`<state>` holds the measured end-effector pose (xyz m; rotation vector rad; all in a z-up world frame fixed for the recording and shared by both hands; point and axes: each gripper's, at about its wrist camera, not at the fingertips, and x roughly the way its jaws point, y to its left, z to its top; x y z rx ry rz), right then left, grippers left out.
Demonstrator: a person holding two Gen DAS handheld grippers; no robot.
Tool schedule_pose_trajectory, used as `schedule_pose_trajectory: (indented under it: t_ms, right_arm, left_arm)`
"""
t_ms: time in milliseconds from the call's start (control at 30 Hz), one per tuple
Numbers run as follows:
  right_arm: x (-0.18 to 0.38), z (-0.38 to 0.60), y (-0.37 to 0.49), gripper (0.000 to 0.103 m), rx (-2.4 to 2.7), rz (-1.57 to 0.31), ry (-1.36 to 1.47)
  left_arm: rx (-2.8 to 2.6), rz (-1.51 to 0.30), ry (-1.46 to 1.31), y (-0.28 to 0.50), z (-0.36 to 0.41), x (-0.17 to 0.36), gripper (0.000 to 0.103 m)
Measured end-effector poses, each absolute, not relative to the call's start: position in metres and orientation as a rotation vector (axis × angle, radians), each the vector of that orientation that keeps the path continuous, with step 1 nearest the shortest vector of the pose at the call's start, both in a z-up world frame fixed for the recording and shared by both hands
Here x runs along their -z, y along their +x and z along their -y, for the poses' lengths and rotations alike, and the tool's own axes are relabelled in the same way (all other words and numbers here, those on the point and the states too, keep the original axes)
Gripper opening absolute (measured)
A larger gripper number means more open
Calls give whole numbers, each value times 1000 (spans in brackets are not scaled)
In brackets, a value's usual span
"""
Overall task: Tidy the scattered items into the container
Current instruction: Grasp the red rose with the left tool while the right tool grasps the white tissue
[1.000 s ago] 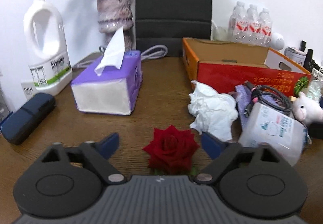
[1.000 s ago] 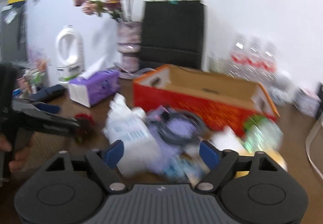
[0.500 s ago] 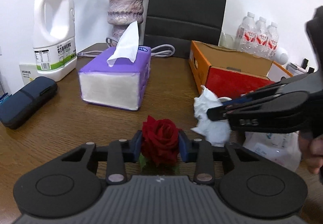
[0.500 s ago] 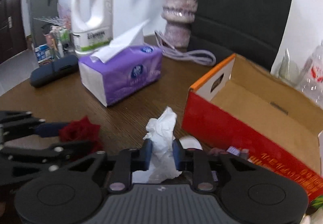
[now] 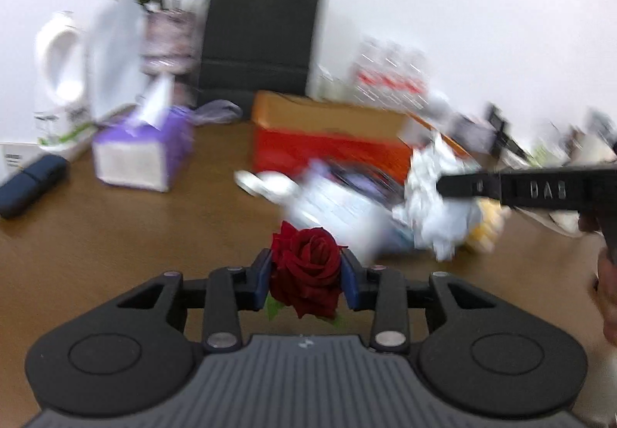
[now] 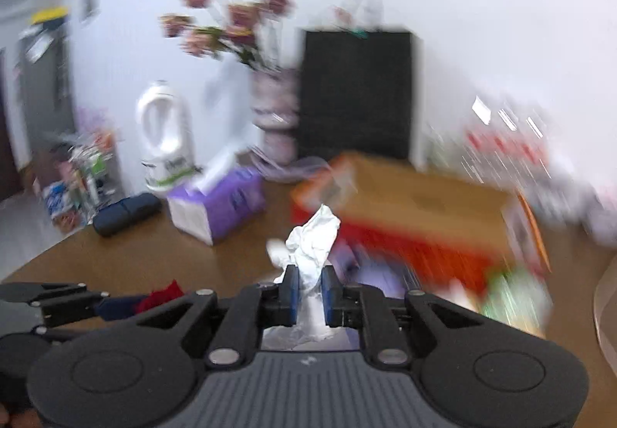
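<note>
Two grips: both grippers are loaded, and neither load touches the table.
Left gripper [image 5: 306, 275]: its blue pads are clamped on the dark red fabric rose [image 5: 306, 269], bloom facing up and forward, a green leaf showing below.
Right gripper [image 6: 308, 289]: its jaws are pinched nearly together on the crumpled white tissue wad [image 6: 312, 246], which stands up out of the pads.
Side by side: in the left wrist view the right gripper [image 5: 439, 183] reaches in from the right edge, with the tissue at its tip, ahead of the rose.
Container: the red-and-orange cardboard box with its open top [image 6: 420, 196] sits on the brown wooden table [image 5: 115, 235], beyond the remaining blurred clutter.
Bearing: the box lies ahead and slightly right of each gripper; its long side runs left to right across both views.
Nearer hand: judging by the views, the right one, whose tissue already overlaps the box's near left corner in its own camera.
Next move: likely carry both loads forward over the near red wall, then release.
Farther back: a purple tissue box [image 5: 142, 154] stands left of the route.
</note>
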<state>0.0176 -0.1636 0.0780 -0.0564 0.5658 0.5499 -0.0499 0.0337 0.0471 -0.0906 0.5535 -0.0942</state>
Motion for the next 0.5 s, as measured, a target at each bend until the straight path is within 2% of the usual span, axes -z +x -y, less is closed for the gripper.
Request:
schedule_pose_trajectory:
  t_ms: [100,200,233,300,333,367,500]
  right_arm:
    - [-49,205,-14,12,-462,-654,37]
    - [-27,227,-35,22,-406,-702,71]
    - [-24,231,-41,36,-389,-701,73]
    - [-20,238,-53,60,-368,-678,70]
    - [-20,239,-57,67,-358,-662,67]
    - [-20,238,-61,67,-352,-645,51]
    - [-20,227,-70,64,-322,-602,-28]
  left_arm:
    - [168,-588,-23,-69,0,-31,37]
    - [199,-626,12,-80,17,-19,43]
    - [192,-636,25,-82,20,-17,43]
    - [191,-636,46,-87,24,-15,53]
    - [190,-631,51,-91,25,-15,57]
    - [188,-627,54,-94,27,-15,64]
    - [167,-632,55,-95,28,-15,63]
